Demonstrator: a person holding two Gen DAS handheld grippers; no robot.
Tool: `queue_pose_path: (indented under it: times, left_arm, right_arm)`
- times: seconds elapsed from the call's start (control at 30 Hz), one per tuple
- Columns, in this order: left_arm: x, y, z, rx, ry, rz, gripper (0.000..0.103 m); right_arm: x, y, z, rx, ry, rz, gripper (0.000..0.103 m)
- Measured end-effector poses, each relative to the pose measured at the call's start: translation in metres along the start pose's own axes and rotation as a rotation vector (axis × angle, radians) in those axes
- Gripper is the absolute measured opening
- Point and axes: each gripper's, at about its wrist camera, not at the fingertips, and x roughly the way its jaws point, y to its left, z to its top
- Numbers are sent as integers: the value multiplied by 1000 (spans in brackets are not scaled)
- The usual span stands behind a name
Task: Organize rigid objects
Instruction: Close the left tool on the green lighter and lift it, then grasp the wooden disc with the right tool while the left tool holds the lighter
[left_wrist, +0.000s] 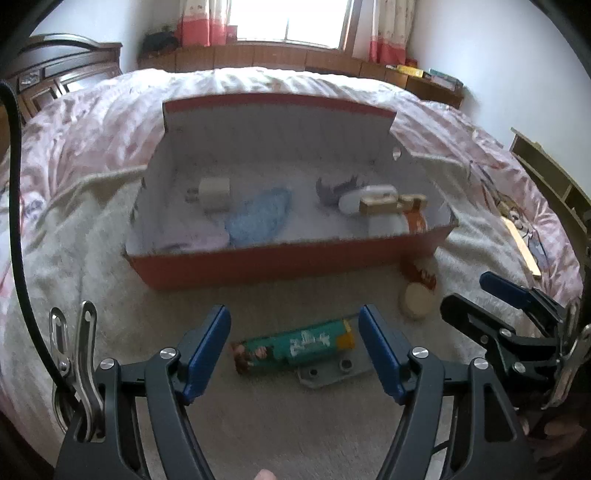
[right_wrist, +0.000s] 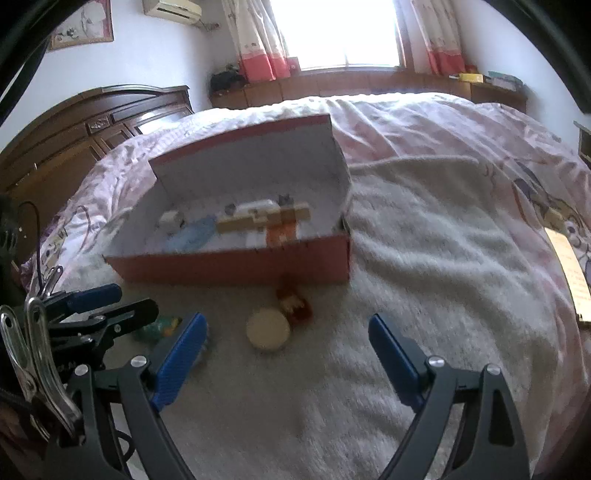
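An open red box stands on a white blanket and holds several items: a white charger, blue cloth, wooden blocks and an orange piece. In front of it lie a green tube on a grey metal plate, and a red jar with a cream lid on its side. My left gripper is open, fingers either side of the tube. My right gripper is open, just short of the jar; it also shows in the left wrist view.
The white blanket lies over a pink bedspread. A wooden strip lies at the right edge of the bed. A dark wooden headboard is at the left, a window ledge beyond.
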Motion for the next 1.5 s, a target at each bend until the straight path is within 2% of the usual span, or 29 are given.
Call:
queue_pose_path:
  times: [0.1, 0.27, 0.6, 0.77, 1.13, 1.27, 1.37, 1.5]
  left_arm:
    - [6, 0, -5, -25, 31, -6, 80]
    - [12, 0, -11, -38, 36, 4, 83]
    - [22, -1, -15, -53, 26, 40, 84]
    - [27, 2, -17, -73, 45, 27, 84]
    - [21, 1, -19, -36, 42, 19, 83]
    - [11, 3, -20, 2, 9, 58, 83]
    - [5, 10, -25, 17, -15, 122, 83]
    - [6, 27, -32, -21, 4, 141, 83]
  right_arm:
    - [1, -4, -8, 6, 13, -9, 92]
    - [7, -8, -17, 25, 37, -9, 92]
    - [13, -9, -23, 33, 56, -3, 92]
    - [16, -8, -25, 28, 64, -5, 92]
    - [18, -9, -26, 24, 67, -10, 93]
    - [19, -8, -26, 22, 69, -14, 93]
    - [20, -7, -27, 16, 71, -18, 93]
    - [21, -4, -28, 3, 75, -34, 94]
